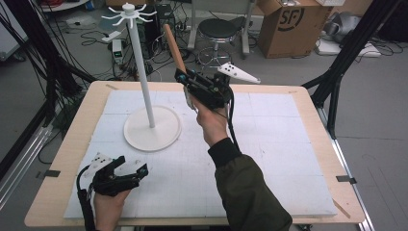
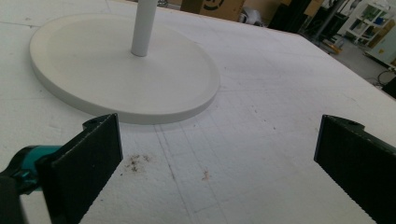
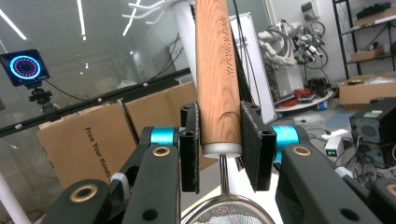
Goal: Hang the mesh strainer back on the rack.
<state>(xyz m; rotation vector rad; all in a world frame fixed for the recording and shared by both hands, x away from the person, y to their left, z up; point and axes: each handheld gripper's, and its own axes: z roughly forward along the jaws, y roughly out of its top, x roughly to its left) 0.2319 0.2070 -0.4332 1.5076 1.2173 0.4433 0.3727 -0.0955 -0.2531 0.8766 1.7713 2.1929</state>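
A: What is held at this moment?

B: The right gripper [image 3: 218, 148] is clamped on the wooden handle [image 3: 215, 70] of a strainer, just above the metal ferrule. The handle runs up past the jaws, and the mesh bowl [image 3: 227, 213] hangs below them. In the high view the handle [image 1: 173, 45] is seen tilted up and away from that gripper [image 1: 185, 77], towards the hooks [image 1: 130, 14] atop the white stand [image 1: 142, 67].

A: And the other one?

B: The left gripper [image 1: 132, 168] is rested low on the foam board [image 1: 269, 159], its jaws spread wide with nothing between them; the stand's round base [image 2: 126, 79] lies just ahead of it.

A: What could go wrong?

B: The hooks are thin and sit above the held handle. If the handle's tip were carried in off-line, the pole could be knocked and the light stand tipped, since it is not steadied. Slippage is also judged possible: the handle is smooth and round, and the bowl's weight hangs below the grip.
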